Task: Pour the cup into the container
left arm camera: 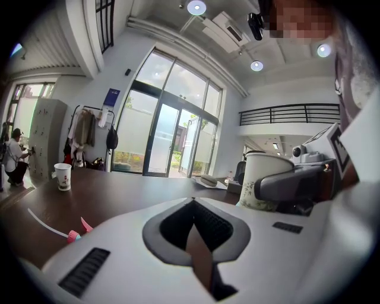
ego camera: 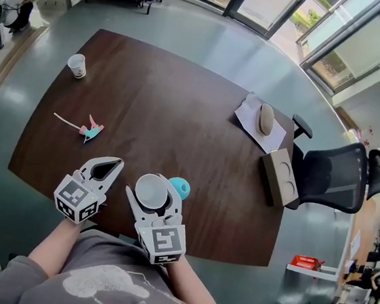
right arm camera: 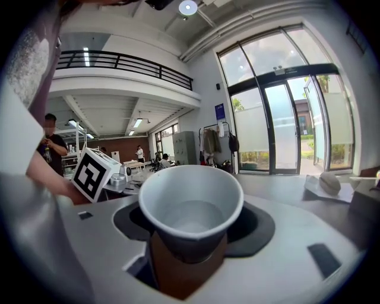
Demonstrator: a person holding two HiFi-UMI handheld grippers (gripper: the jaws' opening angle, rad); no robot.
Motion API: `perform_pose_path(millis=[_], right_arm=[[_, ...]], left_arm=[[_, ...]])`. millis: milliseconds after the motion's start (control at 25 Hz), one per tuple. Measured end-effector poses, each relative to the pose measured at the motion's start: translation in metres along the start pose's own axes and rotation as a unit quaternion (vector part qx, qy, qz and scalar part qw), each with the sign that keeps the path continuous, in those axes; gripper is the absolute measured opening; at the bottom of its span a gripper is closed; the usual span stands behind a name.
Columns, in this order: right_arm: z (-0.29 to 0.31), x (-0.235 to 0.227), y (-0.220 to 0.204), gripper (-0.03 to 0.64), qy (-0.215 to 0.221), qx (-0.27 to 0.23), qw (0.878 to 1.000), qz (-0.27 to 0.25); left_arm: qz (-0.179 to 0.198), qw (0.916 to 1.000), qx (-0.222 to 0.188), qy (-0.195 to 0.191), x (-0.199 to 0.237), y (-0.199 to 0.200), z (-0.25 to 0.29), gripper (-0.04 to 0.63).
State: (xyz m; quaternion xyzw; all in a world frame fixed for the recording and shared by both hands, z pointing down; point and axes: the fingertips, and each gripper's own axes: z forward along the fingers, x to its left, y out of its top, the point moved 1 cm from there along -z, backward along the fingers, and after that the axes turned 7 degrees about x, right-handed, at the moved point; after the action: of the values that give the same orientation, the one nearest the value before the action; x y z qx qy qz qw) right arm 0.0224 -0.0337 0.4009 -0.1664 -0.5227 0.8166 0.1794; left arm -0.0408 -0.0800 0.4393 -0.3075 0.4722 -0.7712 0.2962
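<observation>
Dark brown wooden table (ego camera: 181, 113) on a smooth grey-green floor (ego camera: 191, 25). Black mesh office chair (ego camera: 330, 174) close at the table's right edge. Tall glass doors (right arm camera: 285, 124) and windows along the far wall; strong daylight, greenery outside. White walls. Mezzanine above with black railing (right arm camera: 119, 62). Round ceiling lights (left arm camera: 196, 7) lit. Coat rack (left arm camera: 89, 127) beside grey lockers (left arm camera: 44, 139).

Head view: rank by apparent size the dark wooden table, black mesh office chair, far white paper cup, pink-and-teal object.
1. dark wooden table
2. black mesh office chair
3. far white paper cup and pink-and-teal object: alike, unranked
</observation>
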Motion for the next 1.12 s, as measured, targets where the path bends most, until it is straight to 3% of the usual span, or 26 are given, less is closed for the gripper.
perform_pose_path(millis=[320,1120], right_arm=[[-0.033,-0.017,0.005,0.298,-0.008,-0.009,1.0,0.006],[-0.112,-0.093,-0.042,0.298,-0.05,0.006,0.999,0.008]], left_arm=[[0.017,0.9997,-0.015,-0.007,-0.028,0.023,0.006,0.006],[0.028,0.9989,-0.019,-0.033,-0.129,0.02,0.044,0.006]])
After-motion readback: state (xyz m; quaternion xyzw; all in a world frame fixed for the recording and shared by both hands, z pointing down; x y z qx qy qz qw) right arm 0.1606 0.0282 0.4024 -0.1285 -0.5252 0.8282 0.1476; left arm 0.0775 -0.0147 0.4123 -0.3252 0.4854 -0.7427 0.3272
